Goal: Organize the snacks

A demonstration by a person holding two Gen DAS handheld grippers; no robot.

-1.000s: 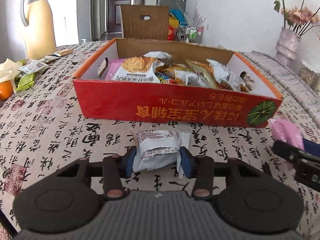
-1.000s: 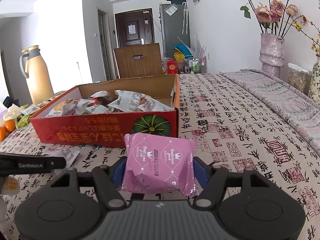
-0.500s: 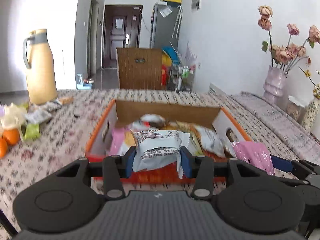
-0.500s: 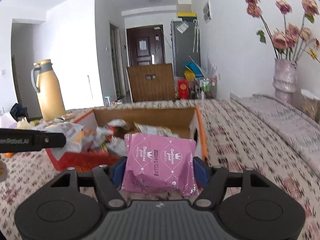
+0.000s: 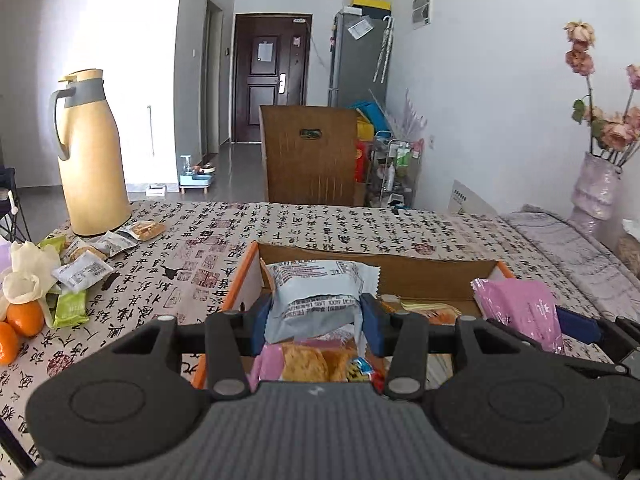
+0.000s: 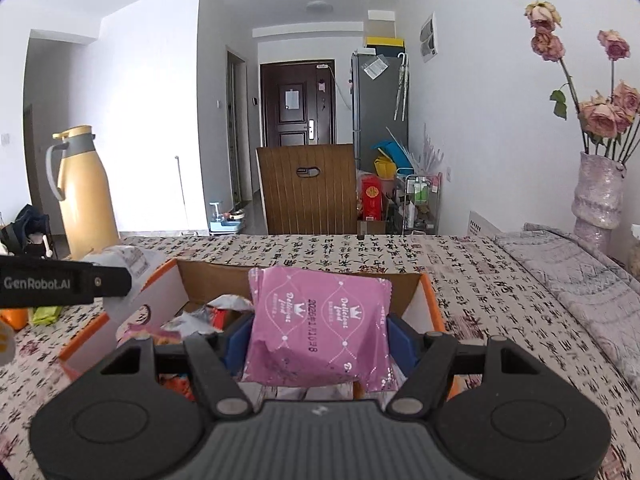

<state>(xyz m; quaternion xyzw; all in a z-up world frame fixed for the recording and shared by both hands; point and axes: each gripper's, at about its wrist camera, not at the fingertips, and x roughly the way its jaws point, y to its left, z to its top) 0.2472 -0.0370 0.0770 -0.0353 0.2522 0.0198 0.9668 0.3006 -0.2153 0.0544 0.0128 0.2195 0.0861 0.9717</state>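
Both grippers hang over the open cardboard box (image 5: 400, 276), each loaded. The left gripper (image 5: 316, 316) has its jaws clamped on a pale grey-blue snack packet (image 5: 316, 296); the right gripper (image 6: 320, 340) has its jaws clamped on a pink snack packet (image 6: 320, 320). The box already holds a loose heap of wrapped snacks (image 5: 312, 360). Risk one: the two grippers sit close side by side above the same box, the pink packet showing just beside the left gripper in the left view, so a collision or a snagged wrapper looks possible if both descend together. Risk two: the wrappers are slick, soft film, so either could slide out early and land on the surface (image 5: 200, 248) rather than in the box. Risk three: dropped on the heap near a wall, a packet may ride over the orange rim (image 6: 434, 304). More packets (image 5: 80, 272) remain by the thermos (image 5: 90, 152).
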